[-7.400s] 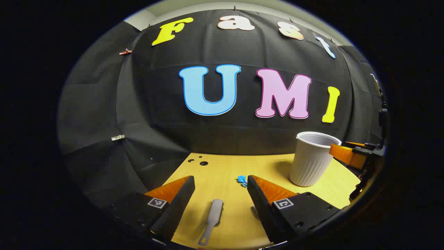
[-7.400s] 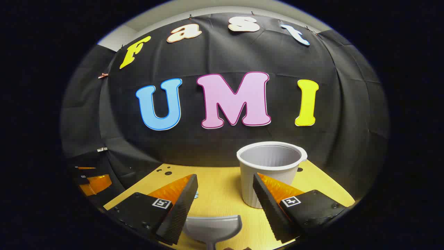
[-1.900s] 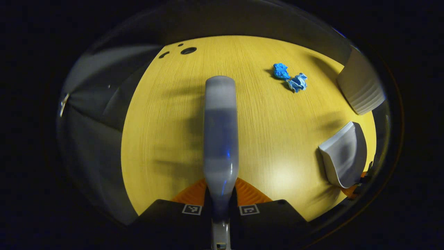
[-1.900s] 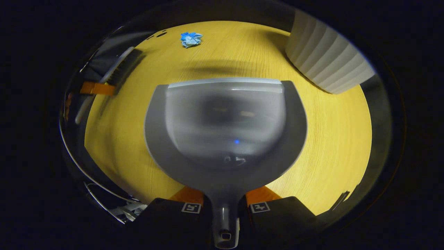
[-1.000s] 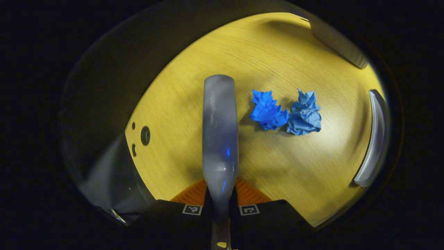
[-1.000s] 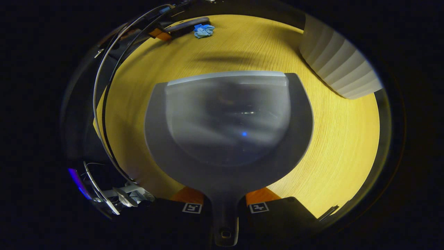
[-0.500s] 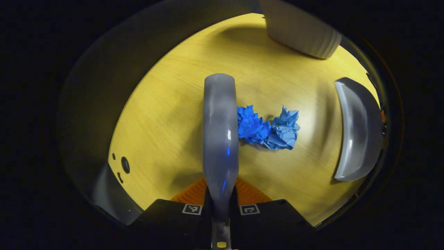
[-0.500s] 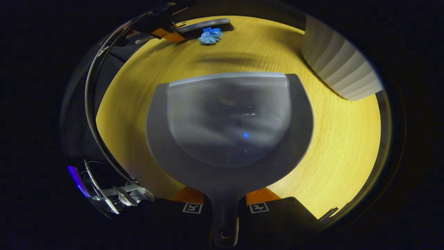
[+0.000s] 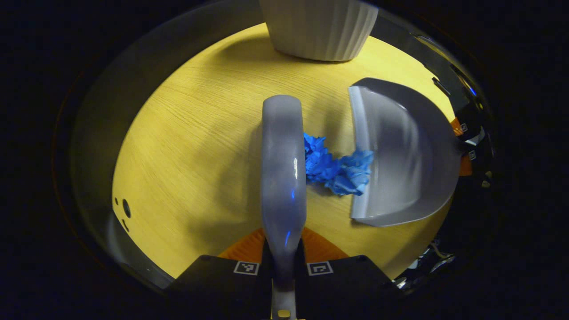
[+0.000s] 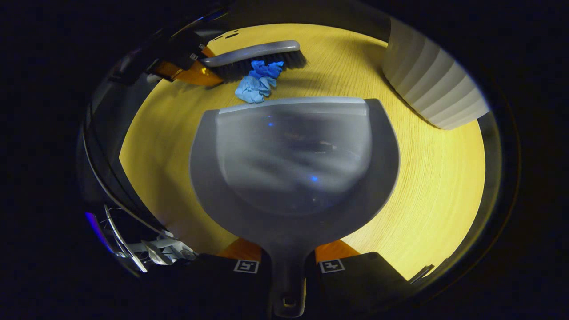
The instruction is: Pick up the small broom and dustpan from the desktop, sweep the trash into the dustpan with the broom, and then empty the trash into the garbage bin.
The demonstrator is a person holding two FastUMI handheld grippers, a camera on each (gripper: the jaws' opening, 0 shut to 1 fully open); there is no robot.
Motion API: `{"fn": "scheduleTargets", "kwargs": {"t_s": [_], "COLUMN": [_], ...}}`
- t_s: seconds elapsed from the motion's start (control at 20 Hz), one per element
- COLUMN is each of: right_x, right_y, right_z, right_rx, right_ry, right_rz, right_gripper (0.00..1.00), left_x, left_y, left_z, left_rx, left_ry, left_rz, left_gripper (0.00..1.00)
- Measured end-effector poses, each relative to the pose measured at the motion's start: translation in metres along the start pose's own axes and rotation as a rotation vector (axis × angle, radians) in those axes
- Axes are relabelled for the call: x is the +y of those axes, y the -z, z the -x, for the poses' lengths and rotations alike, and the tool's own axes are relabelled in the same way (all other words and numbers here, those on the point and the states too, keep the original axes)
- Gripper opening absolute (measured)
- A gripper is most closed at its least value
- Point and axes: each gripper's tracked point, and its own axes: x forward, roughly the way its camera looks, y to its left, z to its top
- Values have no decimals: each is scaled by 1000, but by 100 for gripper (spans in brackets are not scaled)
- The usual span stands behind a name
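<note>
Touching: blue wads [image 9: 338,169] on dustpan [image 9: 400,151] lip | broom [image 9: 283,169] behind

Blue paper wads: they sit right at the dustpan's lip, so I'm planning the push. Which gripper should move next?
Left. It grips the broom, whose bristles sit behind the wads, opposite the dustpan. The right gripper should probably just hold the dustpan steady on the desk.
</note>
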Motion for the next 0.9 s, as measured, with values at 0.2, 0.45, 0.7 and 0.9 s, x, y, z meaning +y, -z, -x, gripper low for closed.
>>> {"fn": "scheduleTargets", "kwargs": {"t_s": [0.2,0.45,0.7,0.9], "right_x": [-4,-1,5,3], "right_y": [4,6,8,7], "right_z": [-2,-1,0,9], "right_rx": [-26,-77,-103,-148], "right_ry": [26,31,-22,-76], "right_rz": [33,20,-99,-169], "right_gripper": [34,34,34,34], "left_x": [-52,-105,-112,-99], "left_y": [12,27,31,59], "left_z": [7,25,55,81], "left_rx": [26,62,-61,-166], "left_ry": [151,319,253,160], "left_rz": [146,259,351,490], "left_gripper": [27,25,25,24]}}
